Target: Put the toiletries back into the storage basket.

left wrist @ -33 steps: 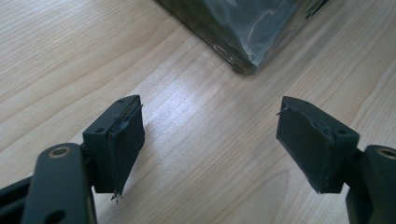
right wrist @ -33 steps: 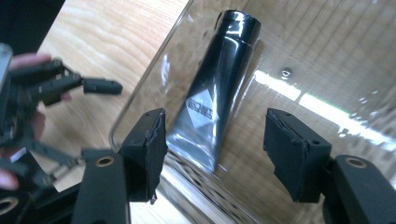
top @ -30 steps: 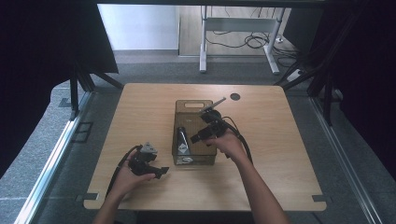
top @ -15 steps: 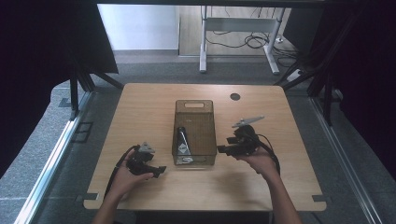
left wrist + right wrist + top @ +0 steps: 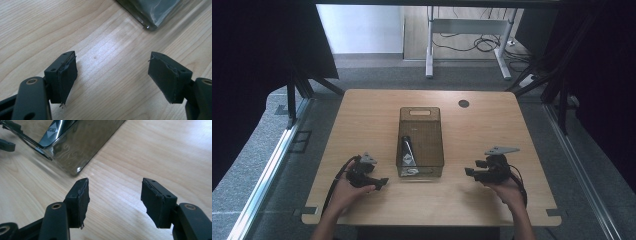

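Observation:
A smoky clear plastic bin (image 5: 420, 111) stands in the middle of the wooden table (image 5: 362, 120); a dark pack with a diamond label (image 5: 407, 150) lies inside at its near end. My left gripper (image 5: 382, 181) rests at the front left, pointing toward the bin, jaws open with bare wood between them (image 5: 112, 65); the bin's corner (image 5: 150, 12) lies just ahead. My right gripper (image 5: 471, 169) sits low at the front right, also open and with nothing in it (image 5: 115, 192). It faces the bin's near corner (image 5: 82, 142), where the labelled pack (image 5: 53, 130) shows through the wall.
A round black grommet (image 5: 463, 103) sits in the table's far right part. A white desk frame with cables (image 5: 462, 45) stands on the floor beyond. Dark curtains hang at both sides. Bare wood lies around the bin.
My right gripper has moved from above the bin's near end to the right and down toward the table's front right. The left gripper has stayed put.

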`<state>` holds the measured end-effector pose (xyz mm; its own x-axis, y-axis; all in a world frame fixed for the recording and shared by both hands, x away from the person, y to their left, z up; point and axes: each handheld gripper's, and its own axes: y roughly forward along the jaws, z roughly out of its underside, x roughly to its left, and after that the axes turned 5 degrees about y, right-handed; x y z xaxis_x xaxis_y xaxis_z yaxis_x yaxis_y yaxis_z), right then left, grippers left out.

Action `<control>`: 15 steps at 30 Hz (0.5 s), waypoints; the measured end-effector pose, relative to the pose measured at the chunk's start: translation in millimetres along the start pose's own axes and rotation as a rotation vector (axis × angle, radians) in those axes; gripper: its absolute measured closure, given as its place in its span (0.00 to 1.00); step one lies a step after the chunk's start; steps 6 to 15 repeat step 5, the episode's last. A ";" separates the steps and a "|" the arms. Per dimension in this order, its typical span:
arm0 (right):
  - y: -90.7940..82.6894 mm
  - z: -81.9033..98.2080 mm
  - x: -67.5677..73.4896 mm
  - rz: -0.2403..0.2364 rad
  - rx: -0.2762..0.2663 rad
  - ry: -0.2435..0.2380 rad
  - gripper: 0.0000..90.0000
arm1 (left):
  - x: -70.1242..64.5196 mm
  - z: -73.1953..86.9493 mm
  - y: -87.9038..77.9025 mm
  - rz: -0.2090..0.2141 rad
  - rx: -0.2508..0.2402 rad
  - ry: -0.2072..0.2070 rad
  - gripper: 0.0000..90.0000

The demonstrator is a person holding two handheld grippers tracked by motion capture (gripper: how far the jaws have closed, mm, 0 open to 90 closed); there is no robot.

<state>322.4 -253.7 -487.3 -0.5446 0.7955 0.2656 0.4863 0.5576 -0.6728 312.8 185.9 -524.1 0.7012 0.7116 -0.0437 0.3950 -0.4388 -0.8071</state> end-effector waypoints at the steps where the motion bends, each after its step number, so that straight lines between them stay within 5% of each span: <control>1: -0.3 0.4 -0.6 0.000 -0.009 -0.002 0.44 | 0.3 0.0 -0.6 0.000 -0.003 0.000 0.26; 15: -0.5 4.5 -4.2 0.026 -0.036 -0.001 0.42 | 0.0 -0.3 -1.9 0.007 -0.012 -0.006 0.26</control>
